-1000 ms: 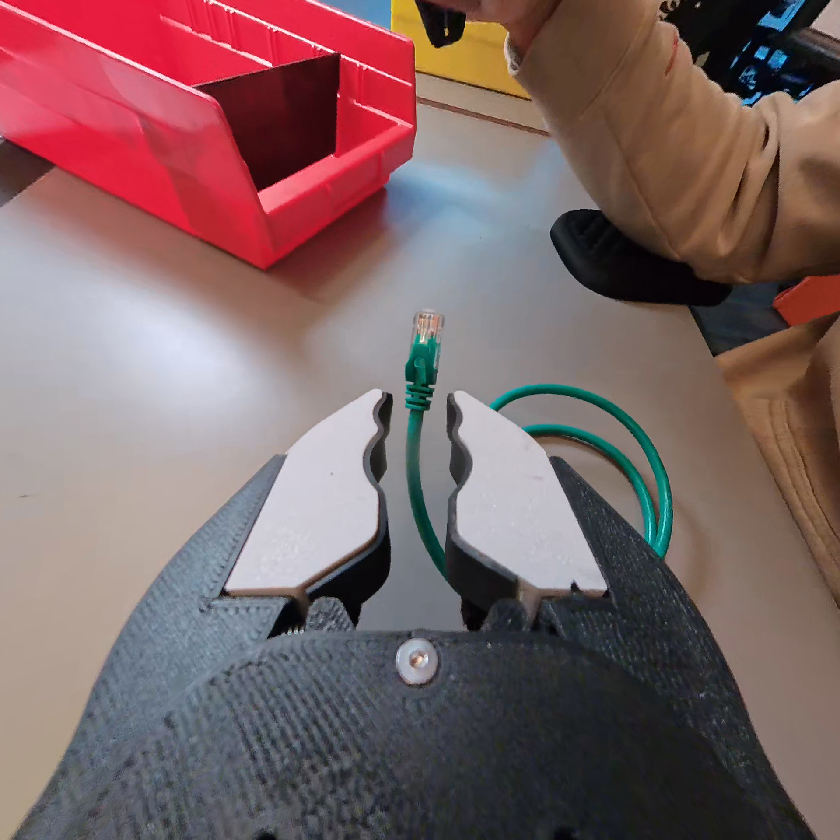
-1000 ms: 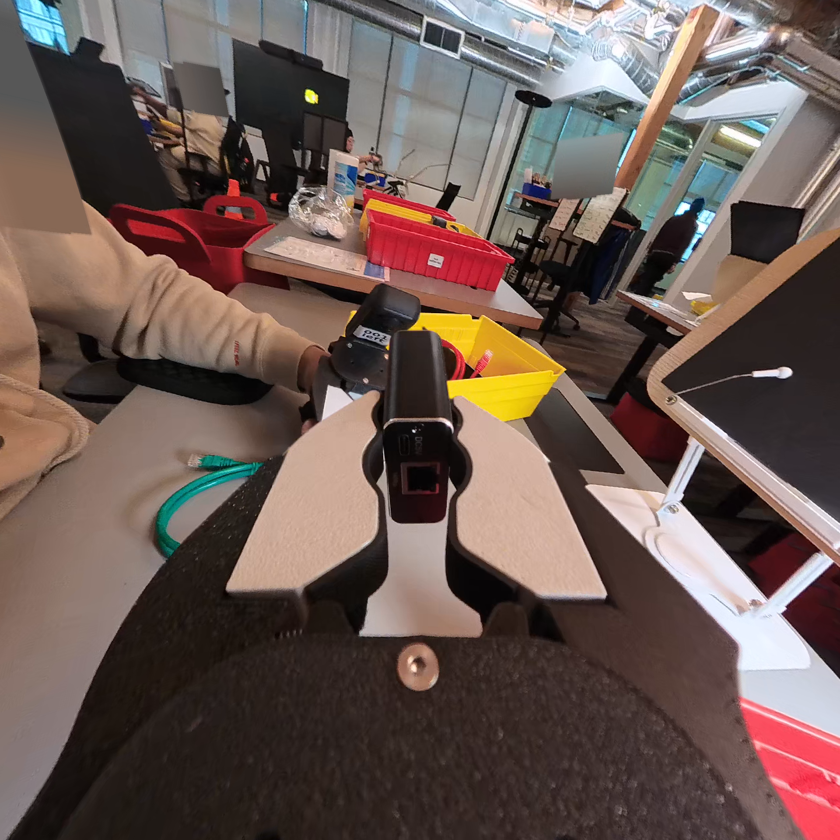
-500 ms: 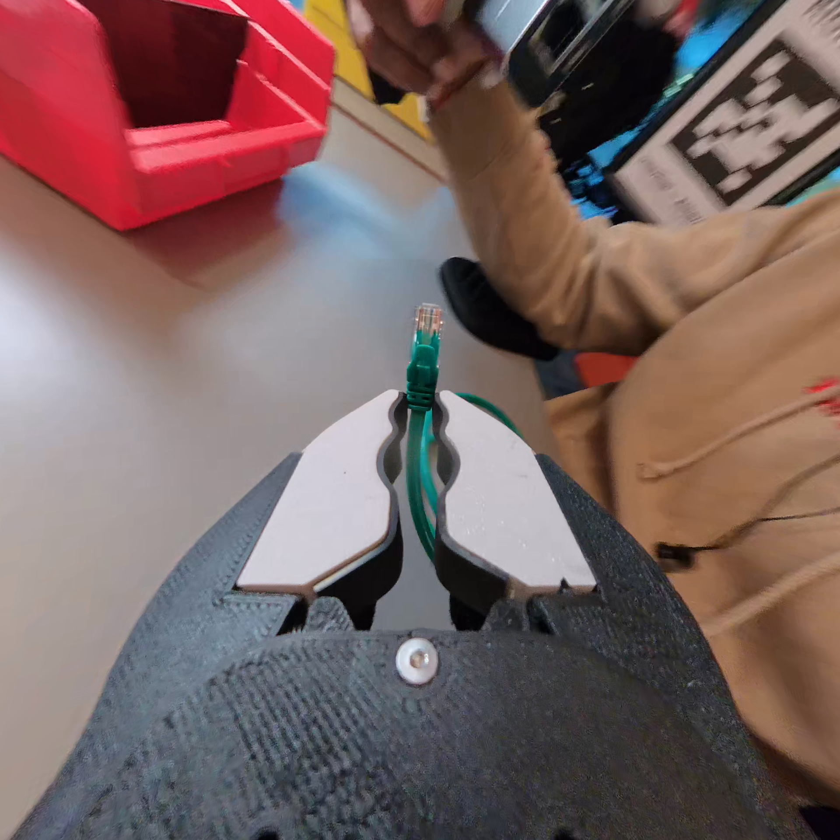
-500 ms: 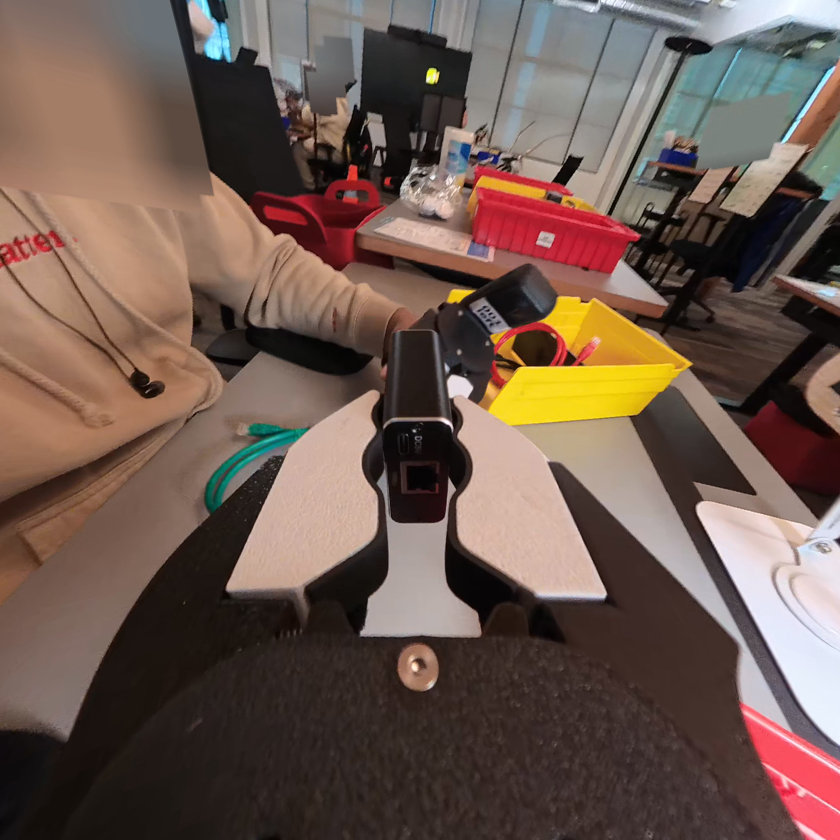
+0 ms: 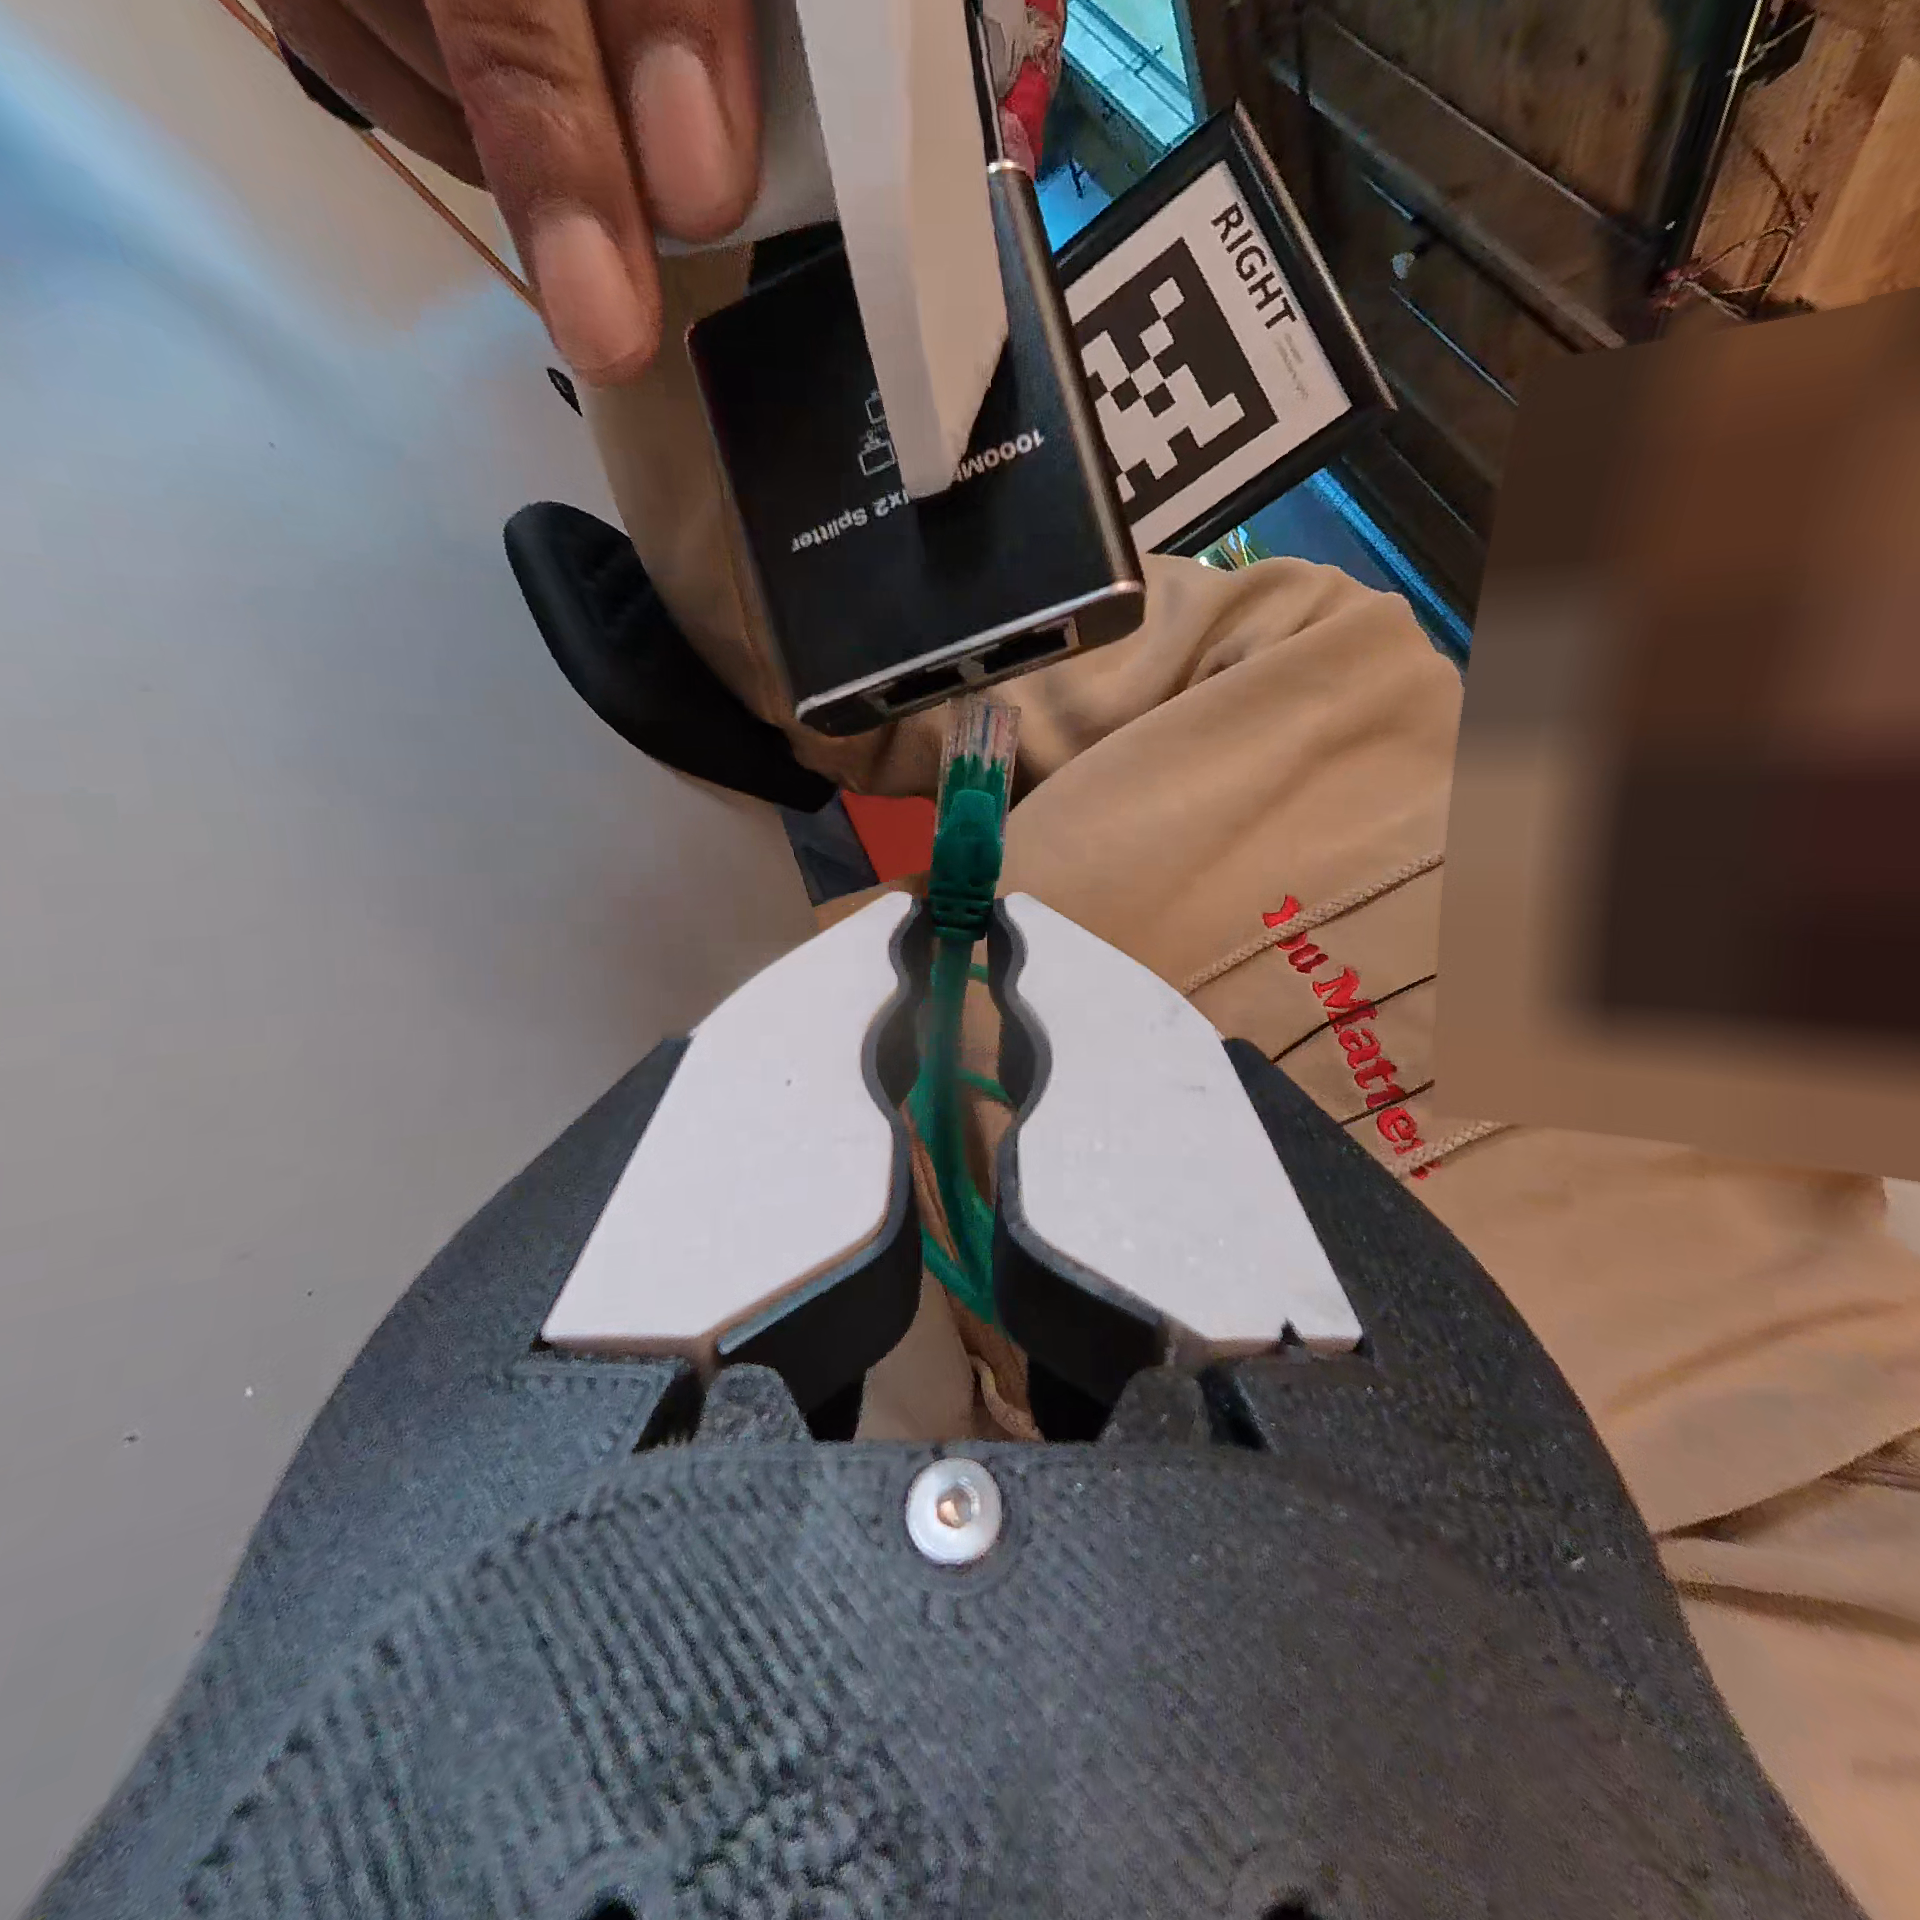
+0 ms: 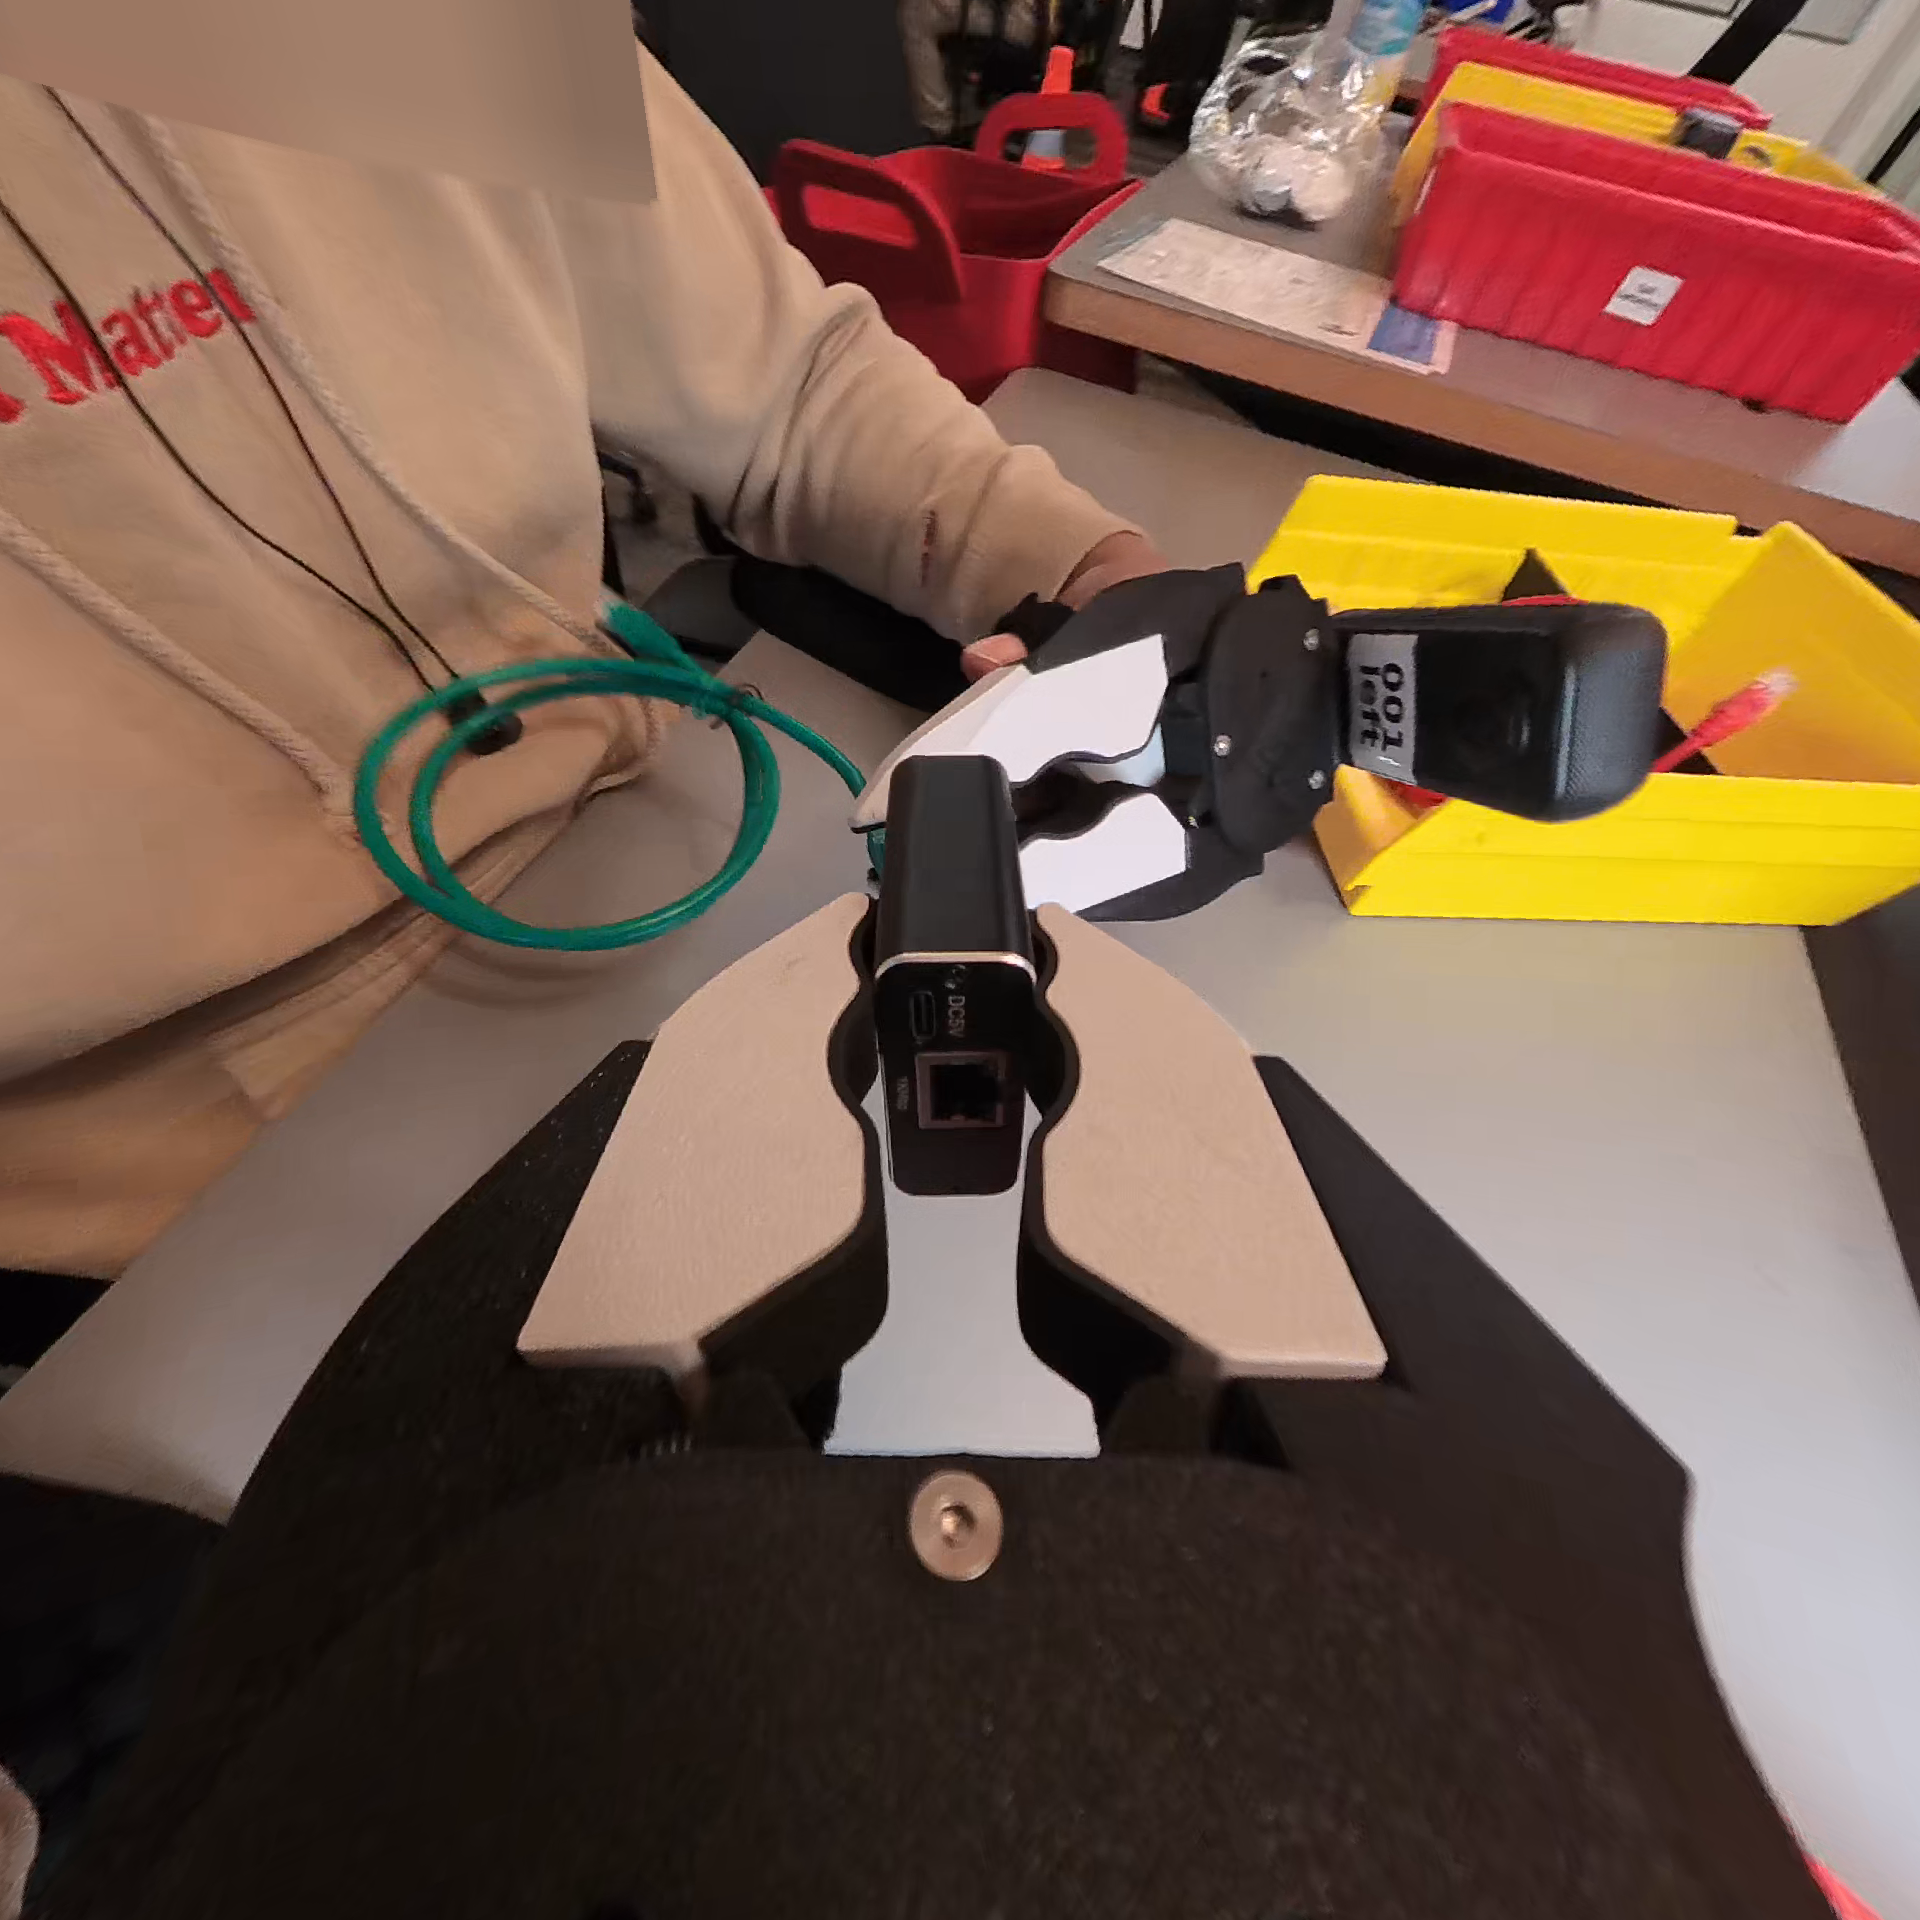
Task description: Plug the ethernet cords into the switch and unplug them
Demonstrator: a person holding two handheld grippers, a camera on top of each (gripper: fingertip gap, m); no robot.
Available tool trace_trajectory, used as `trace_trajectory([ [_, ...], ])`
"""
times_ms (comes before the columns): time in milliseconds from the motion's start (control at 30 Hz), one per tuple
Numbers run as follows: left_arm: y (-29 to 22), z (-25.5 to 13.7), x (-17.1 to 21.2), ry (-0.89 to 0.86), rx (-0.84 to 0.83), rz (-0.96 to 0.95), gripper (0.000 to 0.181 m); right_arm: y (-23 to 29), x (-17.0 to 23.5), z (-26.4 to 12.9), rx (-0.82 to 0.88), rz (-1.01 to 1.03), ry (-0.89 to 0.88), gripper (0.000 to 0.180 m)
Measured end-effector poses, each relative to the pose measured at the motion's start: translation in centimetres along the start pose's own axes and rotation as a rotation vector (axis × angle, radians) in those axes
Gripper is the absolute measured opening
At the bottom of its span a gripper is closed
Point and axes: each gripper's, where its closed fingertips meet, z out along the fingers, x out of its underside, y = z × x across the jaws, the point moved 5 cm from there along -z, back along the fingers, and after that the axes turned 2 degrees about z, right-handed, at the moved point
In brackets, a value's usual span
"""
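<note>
My left tongs (image 5: 961,914) pinch the green ethernet cord (image 5: 961,852) at its boot, the clear plug tip just below the switch (image 5: 904,499), which my right tongs (image 6: 951,935) clamp, both clear of the desk (image 6: 1455,1091). In the left wrist view the tip sits under the divider between the two ports, so I judge I must nudge it left toward the nearer opening, keep the plug square to the port face, then push straight in until the latch catches. The slack loop hangs against the person's sweatshirt (image 6: 312,468); I keep it from tugging.
</note>
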Motion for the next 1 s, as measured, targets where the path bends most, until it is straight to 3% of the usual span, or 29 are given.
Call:
trace_trajectory([
  [800,0.3,0.6,1.8,0.121,0.052,-0.115,0.010,2.2,-0.7,2.2,-0.067,-0.088,0.174,0.024],
  [1000,-0.1,1.1,1.7,0.136,0.037,-0.061,0.009,2.7,-1.1,2.7,-0.098,-0.080,0.166,0.024],
])
